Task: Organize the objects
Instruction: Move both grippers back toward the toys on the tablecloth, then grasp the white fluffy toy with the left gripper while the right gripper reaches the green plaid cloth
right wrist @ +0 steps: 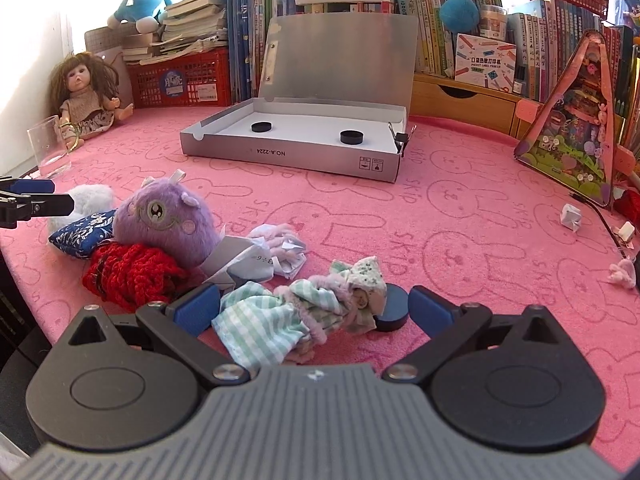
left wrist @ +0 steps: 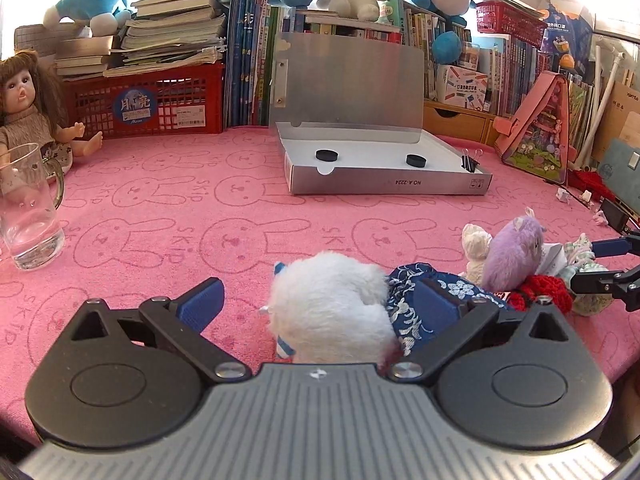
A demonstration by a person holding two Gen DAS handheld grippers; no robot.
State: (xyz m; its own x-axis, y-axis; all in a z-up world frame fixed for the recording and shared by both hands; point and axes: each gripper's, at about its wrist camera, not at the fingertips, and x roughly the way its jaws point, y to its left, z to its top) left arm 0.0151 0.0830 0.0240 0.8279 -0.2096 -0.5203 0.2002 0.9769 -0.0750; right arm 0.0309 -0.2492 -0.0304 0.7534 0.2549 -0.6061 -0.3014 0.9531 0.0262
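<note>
- Our left gripper point(left wrist: 320, 300) has its jaws wide apart around the white plush toy point(left wrist: 332, 304), which lies on the pink cloth point(left wrist: 160, 208) at the near edge; the pads do not seem to press on it yet.
- Our right gripper point(right wrist: 314, 306) is likewise spread, with the small checked doll point(right wrist: 304, 312) and a dark round disc point(right wrist: 392, 308) lying between its fingers, nothing clamped.
- The open silver box point(right wrist: 288, 156) sits farther back on the cloth and already holds two black discs, so we judge it the likely place for the loose things.
- To do this well, we should centre each toy between the fingers before closing and squeeze the body, not the loose fur or cloth.
- On the left, the blue patterned pouch point(left wrist: 408, 300) touches the plush; we should avoid pinching it too.
</note>
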